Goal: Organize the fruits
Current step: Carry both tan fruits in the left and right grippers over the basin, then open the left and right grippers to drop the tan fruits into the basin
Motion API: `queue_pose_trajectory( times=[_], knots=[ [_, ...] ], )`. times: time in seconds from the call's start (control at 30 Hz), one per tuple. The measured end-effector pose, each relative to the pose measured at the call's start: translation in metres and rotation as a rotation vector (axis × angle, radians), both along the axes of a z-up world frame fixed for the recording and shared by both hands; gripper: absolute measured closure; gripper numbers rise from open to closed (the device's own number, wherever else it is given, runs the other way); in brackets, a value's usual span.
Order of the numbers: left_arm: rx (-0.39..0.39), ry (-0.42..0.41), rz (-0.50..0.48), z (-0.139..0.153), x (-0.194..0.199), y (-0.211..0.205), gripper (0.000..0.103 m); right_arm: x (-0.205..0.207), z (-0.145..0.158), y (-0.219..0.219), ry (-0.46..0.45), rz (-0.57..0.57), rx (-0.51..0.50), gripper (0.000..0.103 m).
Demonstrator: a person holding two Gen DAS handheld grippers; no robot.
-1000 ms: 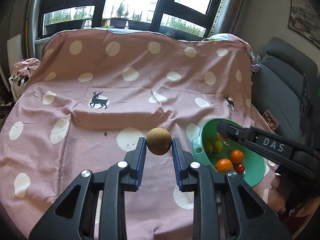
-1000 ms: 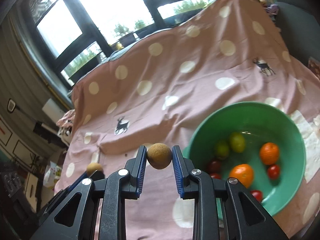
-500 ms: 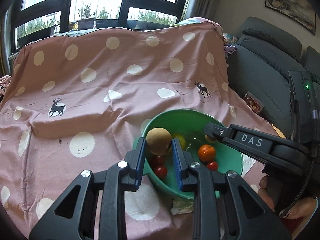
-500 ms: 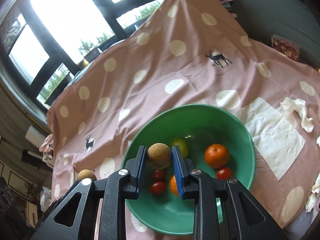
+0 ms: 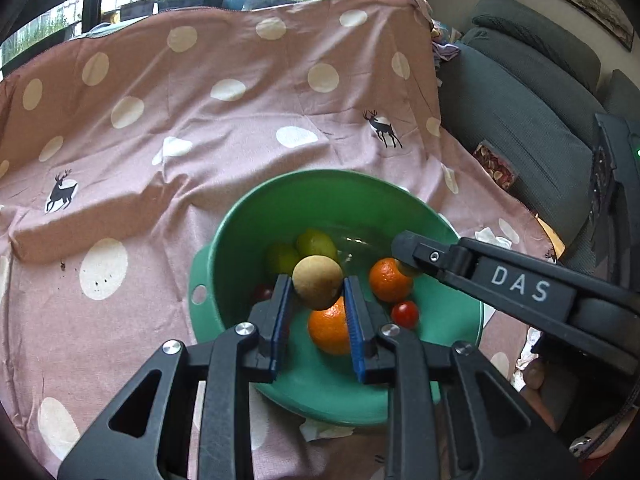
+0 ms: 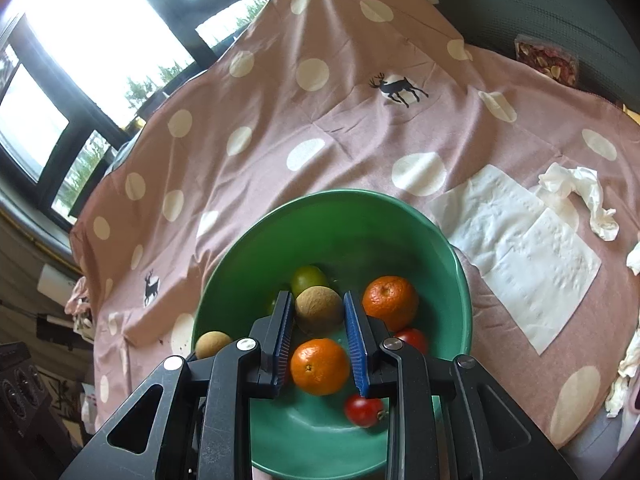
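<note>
Crowding green bowl (image 6: 456,264): 2 oranges (image 6: 319,366), tomatoes (napkins (image 6: 520,248) beside)

The scene is lit by daylight from the windows (image 6: 92,40), which are blown out to near white in the right wrist view. Softer, even light is spread over the pink cloth (image 5: 200,120), where shallow shadows are cast along its folds. A small glare is seen on the wet floor of the green bowl (image 5: 360,240). Strong fisheye bending is shown at the edges, and the corners are darkened to black. The near gripper bodies are rendered dark; a red tomato (image 6: 363,410) is slightly smeared by motion.
</note>
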State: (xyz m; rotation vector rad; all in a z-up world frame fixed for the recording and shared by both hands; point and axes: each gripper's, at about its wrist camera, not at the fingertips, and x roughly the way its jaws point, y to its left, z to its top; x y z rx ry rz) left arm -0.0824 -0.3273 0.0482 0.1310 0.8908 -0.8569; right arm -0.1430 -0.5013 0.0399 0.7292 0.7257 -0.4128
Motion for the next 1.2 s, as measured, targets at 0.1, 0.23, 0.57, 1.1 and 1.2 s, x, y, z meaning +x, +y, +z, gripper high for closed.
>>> queue_pose_trajectory(
  times=[0.1, 0.23, 0.57, 1.1, 1.2],
  knots=[
    [0.011, 0.014, -0.007, -0.004, 0.001, -0.004, 0.077, 0.001, -0.001, 0.0, 0.015, 0.001, -0.005, 0.075],
    [0.025, 0.028, -0.017, -0.008, 0.002, -0.008, 0.077, 0.002, -0.003, -0.001, 0.047, -0.012, -0.025, 0.075],
    [0.039, 0.041, -0.017, -0.013, 0.002, -0.012, 0.077, -0.001, -0.006, -0.005, 0.057, -0.019, -0.015, 0.075],
    [-0.007, -0.019, 0.08, 0.021, 0.001, 0.014, 0.013, -0.012, 0.01, -0.003, 0.006, -0.035, -0.07, 0.054],
    [0.007, -0.042, 0.121, 0.028, 0.0, 0.021, 0.004, -0.015, 0.015, -0.002, -0.011, -0.037, -0.089, 0.049]
  ],
)
